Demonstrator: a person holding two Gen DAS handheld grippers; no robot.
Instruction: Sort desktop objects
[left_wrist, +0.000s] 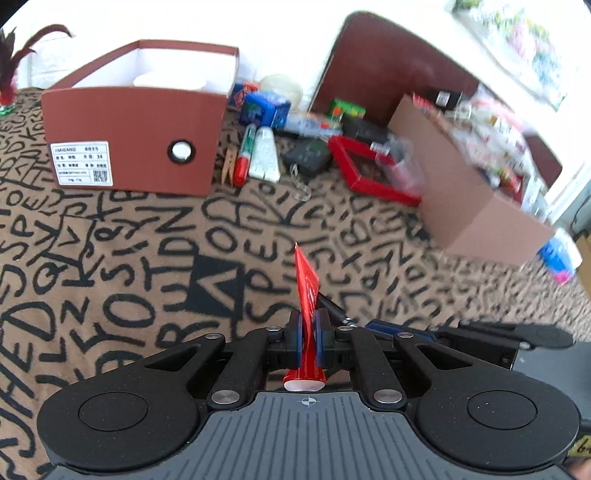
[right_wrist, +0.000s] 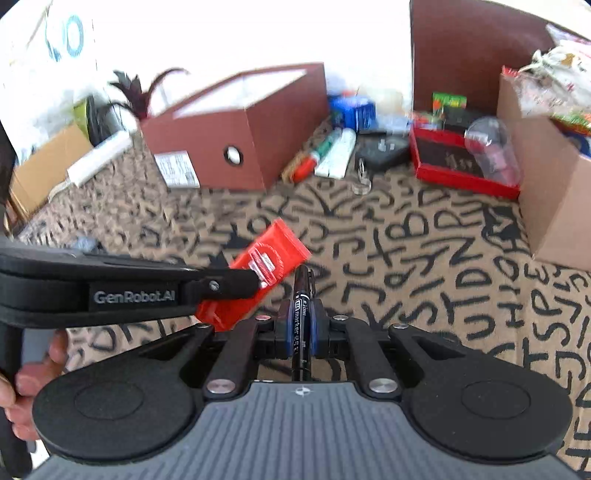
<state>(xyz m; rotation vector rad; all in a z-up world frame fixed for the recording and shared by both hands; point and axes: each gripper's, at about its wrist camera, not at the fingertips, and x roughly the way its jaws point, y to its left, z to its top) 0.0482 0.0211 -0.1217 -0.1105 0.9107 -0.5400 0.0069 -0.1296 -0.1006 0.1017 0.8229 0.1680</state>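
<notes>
My left gripper (left_wrist: 307, 325) is shut on a red tube (left_wrist: 307, 291), held edge-on above the lettered cloth; the tube shows flat in the right wrist view (right_wrist: 266, 258). My right gripper (right_wrist: 301, 321) is shut on a black marker (right_wrist: 302, 314), close beside the left gripper (right_wrist: 236, 282). A brown shoebox (left_wrist: 140, 136) stands open at the far left, also in the right wrist view (right_wrist: 243, 129). A cardboard box (left_wrist: 476, 199) full of items stands at the right, also in the right wrist view (right_wrist: 546, 177).
Between the boxes lie a white tube (left_wrist: 264, 155), a red-green pen (left_wrist: 244, 155), a clothespin (left_wrist: 229, 168), a blue pack (left_wrist: 264, 109), a black device (left_wrist: 308, 157) and a red tray (left_wrist: 373, 170). A brown chair back (left_wrist: 388, 66) stands behind.
</notes>
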